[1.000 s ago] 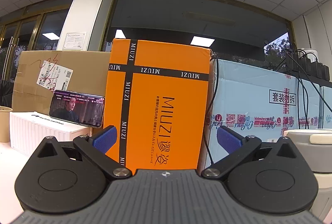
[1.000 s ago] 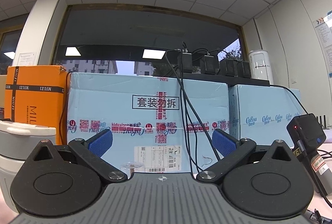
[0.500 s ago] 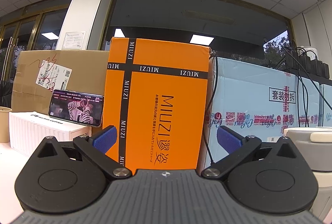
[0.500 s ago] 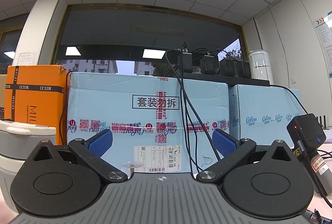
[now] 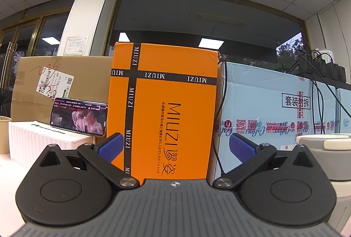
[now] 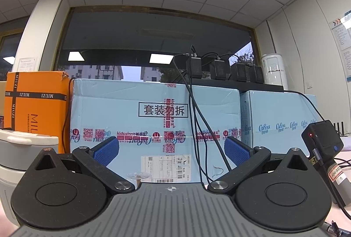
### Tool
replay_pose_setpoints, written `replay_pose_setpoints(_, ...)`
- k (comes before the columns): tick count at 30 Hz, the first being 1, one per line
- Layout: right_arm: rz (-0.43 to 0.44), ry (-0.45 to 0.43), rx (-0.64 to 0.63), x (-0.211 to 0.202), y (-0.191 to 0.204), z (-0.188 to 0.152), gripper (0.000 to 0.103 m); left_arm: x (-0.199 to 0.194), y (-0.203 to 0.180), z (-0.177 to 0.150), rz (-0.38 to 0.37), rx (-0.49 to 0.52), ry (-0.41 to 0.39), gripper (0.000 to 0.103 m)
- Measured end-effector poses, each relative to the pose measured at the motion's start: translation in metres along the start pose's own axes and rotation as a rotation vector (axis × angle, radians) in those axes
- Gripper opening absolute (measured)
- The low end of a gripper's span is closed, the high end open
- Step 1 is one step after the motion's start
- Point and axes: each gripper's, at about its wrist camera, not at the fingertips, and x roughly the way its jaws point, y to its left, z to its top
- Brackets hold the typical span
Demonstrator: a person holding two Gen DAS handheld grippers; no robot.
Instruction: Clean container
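Between both spread grippers (empty): grey container [image 5: 324, 145].

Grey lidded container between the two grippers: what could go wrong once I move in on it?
1. The tall grey container with a cream lid sits off-centre at both views' edges; an open-jawed reach may knock it over.
2. Black cables hang down the pale blue cardboard box; the right gripper could snag them.

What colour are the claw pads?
Blue, textured pads on both claws; clearest in the right wrist view.
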Motion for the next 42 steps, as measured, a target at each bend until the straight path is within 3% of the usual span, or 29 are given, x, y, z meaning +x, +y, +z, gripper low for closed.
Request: replay_pose_setpoints(42,-0.006,-0.011,0.028,-0.0095,-0.0031,-0.0009,0.103,-0.002,-0.0049,-0.0002,-0.015,0.016,-0.015,0.103)
